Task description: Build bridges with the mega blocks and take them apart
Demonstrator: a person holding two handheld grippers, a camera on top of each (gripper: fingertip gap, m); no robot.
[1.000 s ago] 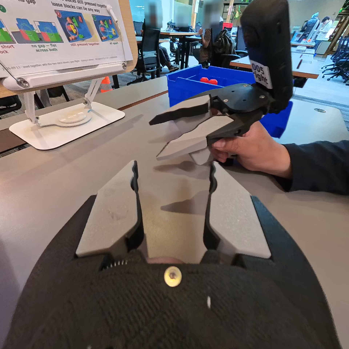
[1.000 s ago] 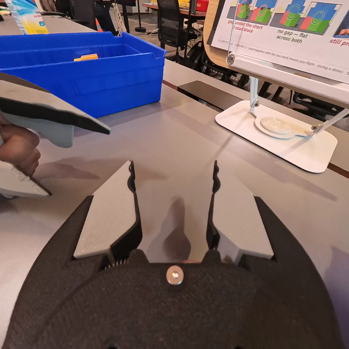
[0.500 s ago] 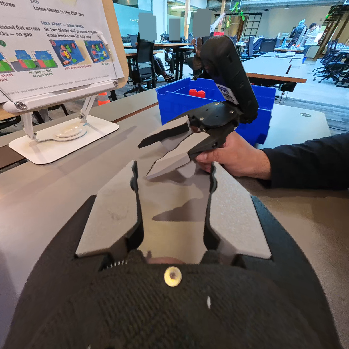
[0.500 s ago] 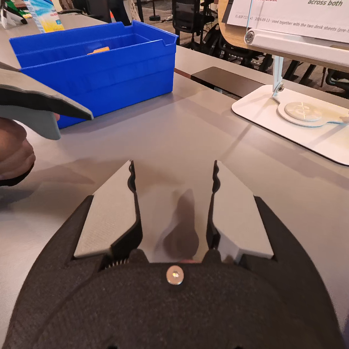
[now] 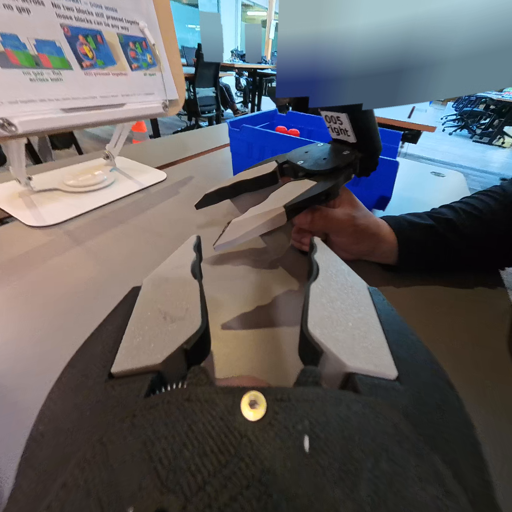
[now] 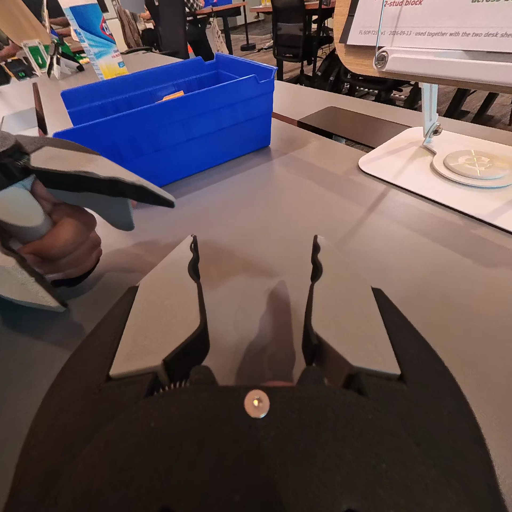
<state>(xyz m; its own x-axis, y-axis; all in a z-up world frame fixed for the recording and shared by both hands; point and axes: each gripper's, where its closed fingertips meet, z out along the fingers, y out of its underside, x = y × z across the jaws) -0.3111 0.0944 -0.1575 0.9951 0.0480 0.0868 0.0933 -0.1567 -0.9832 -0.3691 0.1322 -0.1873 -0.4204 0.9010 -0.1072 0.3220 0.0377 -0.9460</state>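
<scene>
While both tools hover over the bare grey table (image 5: 83, 277), neither grasps anything: the left gripper (image 5: 253, 243) has its fingers spread with only tabletop between them, and the right gripper (image 6: 255, 241) is likewise released and empty.

The blocks sit only in bins. In the left wrist view one blue bin (image 5: 249, 149) stands behind the right gripper (image 5: 210, 221), and two red blocks (image 5: 288, 130) show just above its near wall, side by side; which way they point cannot be told. In the right wrist view a blue bin (image 6: 194, 138) lies with its long axis running from near left to far right, and one orange block (image 6: 173, 96) rests inside, mostly hidden by an inner wall.

Only the left view shows a hand (image 5: 340, 227) in a dark sleeve holding the right gripper, whose fingers point left and down toward the table. Only the right view shows the left gripper (image 6: 116, 249) from the side, pointing right, with a hand (image 6: 61, 243) on its grip, and a blue-and-white canister (image 6: 95, 38) beyond the bin.

Each view shows one white stand (image 5: 83, 188) (image 6: 415, 169) carrying a printed sheet (image 5: 77, 50) (image 6: 443, 25).
</scene>
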